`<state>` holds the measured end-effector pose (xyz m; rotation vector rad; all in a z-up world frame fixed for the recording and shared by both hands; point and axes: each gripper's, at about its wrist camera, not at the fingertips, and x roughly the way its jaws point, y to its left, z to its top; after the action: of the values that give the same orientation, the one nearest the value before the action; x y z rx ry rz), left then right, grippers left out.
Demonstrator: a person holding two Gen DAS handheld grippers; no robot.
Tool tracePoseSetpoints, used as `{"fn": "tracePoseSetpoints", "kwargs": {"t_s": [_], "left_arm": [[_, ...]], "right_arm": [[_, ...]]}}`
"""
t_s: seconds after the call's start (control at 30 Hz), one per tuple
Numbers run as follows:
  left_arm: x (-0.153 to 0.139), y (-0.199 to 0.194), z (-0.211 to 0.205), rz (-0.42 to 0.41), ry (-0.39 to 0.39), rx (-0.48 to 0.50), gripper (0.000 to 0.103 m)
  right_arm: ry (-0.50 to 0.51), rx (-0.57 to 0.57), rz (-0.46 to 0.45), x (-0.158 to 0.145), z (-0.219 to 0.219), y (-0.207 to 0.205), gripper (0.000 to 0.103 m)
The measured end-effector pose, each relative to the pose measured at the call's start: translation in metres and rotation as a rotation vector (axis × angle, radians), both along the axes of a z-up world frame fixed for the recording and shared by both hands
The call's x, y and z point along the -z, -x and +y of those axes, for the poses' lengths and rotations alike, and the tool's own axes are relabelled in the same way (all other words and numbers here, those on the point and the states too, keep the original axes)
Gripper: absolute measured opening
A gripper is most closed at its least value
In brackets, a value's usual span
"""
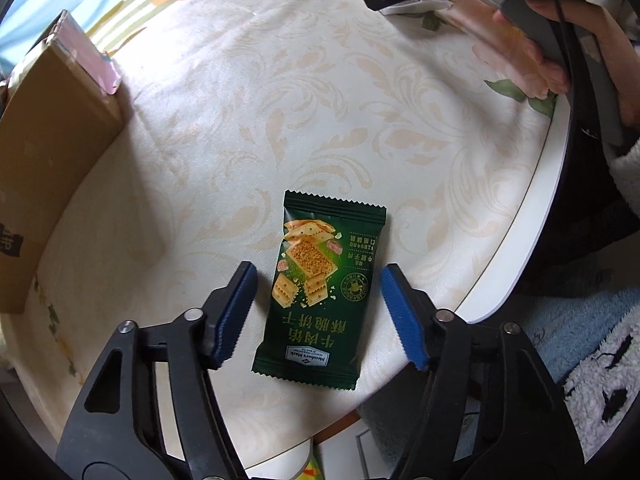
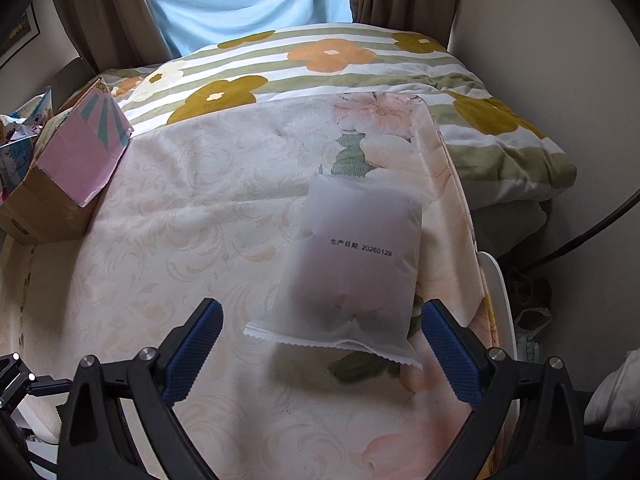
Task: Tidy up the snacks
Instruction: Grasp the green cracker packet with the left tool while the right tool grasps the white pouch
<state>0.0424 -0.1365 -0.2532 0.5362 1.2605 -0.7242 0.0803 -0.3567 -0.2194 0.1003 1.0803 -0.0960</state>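
A dark green cracker packet [image 1: 322,292] lies flat on the cream patterned cloth. My left gripper [image 1: 318,276] is open, its blue pads either side of the packet and just above it, not touching. A frosted white snack bag [image 2: 352,268] with a printed date lies on the cloth in the right wrist view. My right gripper [image 2: 322,316] is open, its pads flanking the bag's near end, apart from it. A cardboard box [image 1: 48,152] with a pink flap stands at the left; it also shows in the right wrist view [image 2: 60,184].
The cloth covers a round white table whose edge [image 1: 532,248] curves at the right. The right-hand gripper body and hand [image 1: 540,40] show at the top right. A flowered quilt [image 2: 340,64] lies behind the table. Packets [image 2: 20,148] sit in the box.
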Motion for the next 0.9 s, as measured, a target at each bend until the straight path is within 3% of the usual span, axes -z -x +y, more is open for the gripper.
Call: {"fn": "tracePoseSetpoints", "kwargs": {"t_s": [0.13, 0.3, 0.43, 0.57, 0.7, 0.9], "left_arm": [[-0.002, -0.005, -0.003, 0.014, -0.020, 0.029, 0.043], [-0.001, -0.008, -0.005, 0.029, -0.023, 0.031, 0.042], [-0.002, -0.012, -0.002, 0.034, -0.013, -0.001, 0.042], [-0.002, -0.020, 0.002, 0.040, 0.011, -0.048, 0.042], [-0.001, -0.030, 0.005, 0.033, 0.024, -0.088, 0.042], [-0.007, -0.052, 0.015, 0.019, 0.065, -0.170, 0.042]], "right_arm": [[0.002, 0.008, 0.011, 0.005, -0.001, -0.007, 0.095], [0.007, 0.034, 0.026, 0.009, -0.001, -0.016, 0.092], [0.023, 0.060, 0.039, 0.013, -0.004, -0.021, 0.081], [0.050, 0.069, 0.032, 0.013, -0.004, -0.027, 0.077], [0.052, 0.084, 0.021, 0.009, -0.007, -0.031, 0.060], [0.015, 0.072, 0.029, 0.004, -0.005, -0.032, 0.059]]}}
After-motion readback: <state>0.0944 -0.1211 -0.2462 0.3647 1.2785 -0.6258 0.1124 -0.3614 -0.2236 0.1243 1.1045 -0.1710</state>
